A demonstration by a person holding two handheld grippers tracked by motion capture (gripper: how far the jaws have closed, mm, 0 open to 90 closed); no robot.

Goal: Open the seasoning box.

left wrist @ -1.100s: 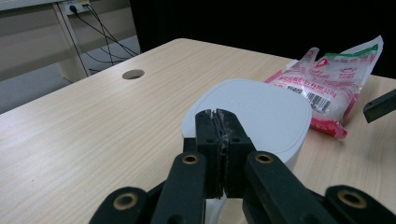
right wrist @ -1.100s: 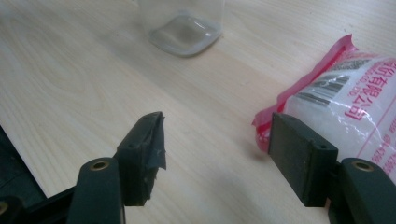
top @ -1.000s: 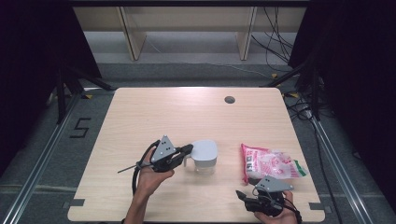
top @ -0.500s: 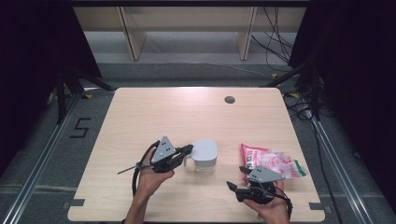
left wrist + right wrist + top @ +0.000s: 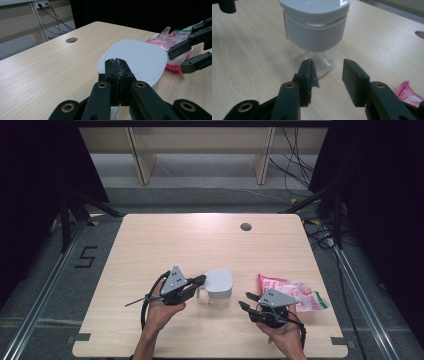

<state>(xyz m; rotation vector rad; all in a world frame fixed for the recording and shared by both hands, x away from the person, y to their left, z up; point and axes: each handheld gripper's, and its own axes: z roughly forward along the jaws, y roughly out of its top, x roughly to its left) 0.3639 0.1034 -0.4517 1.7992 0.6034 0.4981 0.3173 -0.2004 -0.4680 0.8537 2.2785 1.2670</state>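
One clear jar [image 5: 218,290], white lid on, contents unclear; L gripper [image 5: 196,284] fingers pressed together at lid edge; R gripper [image 5: 246,301] fingers apart, just narrowing, nothing between.

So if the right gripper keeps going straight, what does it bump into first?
Probably the clear jar with the white lid. The right gripper points right at its glass base, fingers apart with nothing between them.

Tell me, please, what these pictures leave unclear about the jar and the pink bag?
- Jar: what the shut left claw pinches, hidden behind its jaws in the left gripper view.
- Jar contents: lid covers them in the high view.
- Pink bag: print too small; right claw overlaps it.
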